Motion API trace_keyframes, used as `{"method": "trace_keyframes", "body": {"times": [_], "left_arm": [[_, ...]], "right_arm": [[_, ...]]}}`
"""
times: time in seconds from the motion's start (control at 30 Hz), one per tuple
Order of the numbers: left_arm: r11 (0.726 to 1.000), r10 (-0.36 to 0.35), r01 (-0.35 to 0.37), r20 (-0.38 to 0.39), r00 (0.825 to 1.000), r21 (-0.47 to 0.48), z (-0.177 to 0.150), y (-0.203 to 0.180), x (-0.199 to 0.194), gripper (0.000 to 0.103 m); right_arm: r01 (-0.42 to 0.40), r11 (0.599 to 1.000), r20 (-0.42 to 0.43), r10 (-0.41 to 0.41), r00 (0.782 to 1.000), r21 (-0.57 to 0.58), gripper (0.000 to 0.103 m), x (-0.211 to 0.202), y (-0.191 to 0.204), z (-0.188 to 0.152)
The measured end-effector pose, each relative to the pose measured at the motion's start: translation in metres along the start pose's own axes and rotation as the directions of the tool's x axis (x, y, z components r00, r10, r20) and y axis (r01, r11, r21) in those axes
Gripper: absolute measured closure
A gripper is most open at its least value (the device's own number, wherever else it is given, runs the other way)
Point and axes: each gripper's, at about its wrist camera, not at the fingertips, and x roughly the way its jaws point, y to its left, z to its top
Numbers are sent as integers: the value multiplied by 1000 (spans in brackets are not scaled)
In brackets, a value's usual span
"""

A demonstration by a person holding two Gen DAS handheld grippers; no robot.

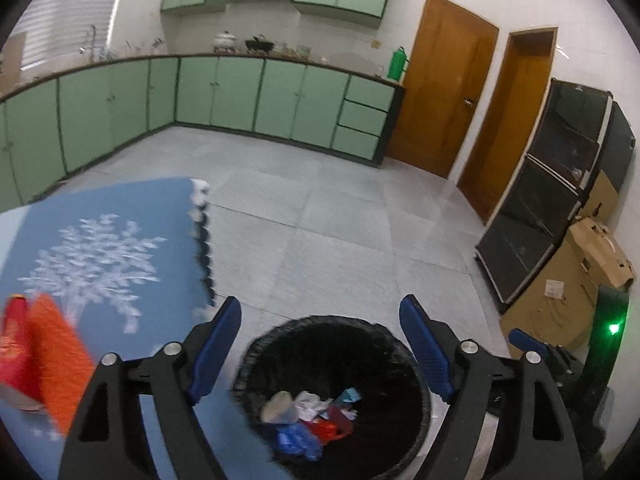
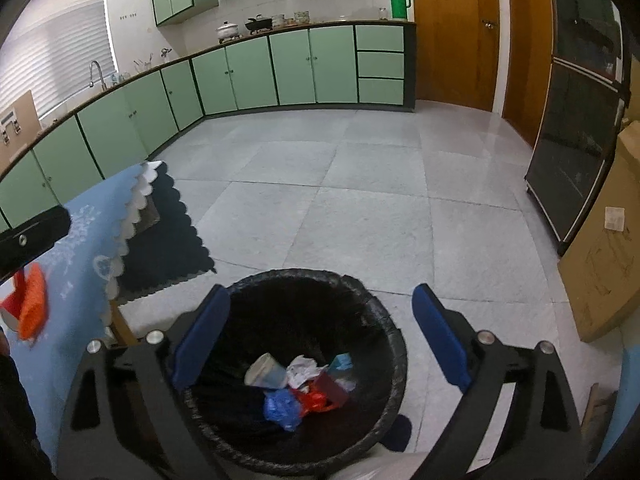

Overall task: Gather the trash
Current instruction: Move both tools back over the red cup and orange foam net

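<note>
Both grippers hang over the round bin lined with a black plastic bag (image 2: 304, 364), jaws spread wide and empty: left gripper (image 1: 320, 344), right gripper (image 2: 320, 332). Down inside lie a white paper cup (image 2: 264, 370), crumpled white paper (image 2: 302, 370) and blue plastic wrap (image 2: 280, 406). At nine o'clock stands the bench under a blue cloth (image 1: 120, 216)

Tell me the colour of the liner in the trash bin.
Black. The bin liner shows best in the right wrist view, folded over the rim.
</note>
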Motion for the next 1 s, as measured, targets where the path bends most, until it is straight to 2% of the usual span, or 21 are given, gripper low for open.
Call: {"method": "trace_keyframes", "body": {"times": [0.2,0.33,0.5,0.7,0.87,1.0], "left_arm": [[993,121,-120,71,990,-20,-5,44,-60,22],[972,234,-230,97,967,-48,-14,79,-96,21],[942,325,-315,86,942,-115,-26,123,-125,21],[916,384,-372,55,922,-150,-43,160,-141,21],[907,392,-386,0,920,-170,-54,176,-131,21],[908,373,-375,-48,927,-185,-59,184,-112,21]], "right_arm": [[-71,997,54,73,996,-41,12,-35,39,9],[-125,988,90,133,987,-85,12,-50,75,13],[-180,975,84,191,978,-130,12,-52,116,14],[-223,954,69,241,968,-200,12,-51,163,8],[-236,944,50,254,966,-231,12,-41,186,7],[-238,940,35,253,967,-243,12,-32,195,7]]}}
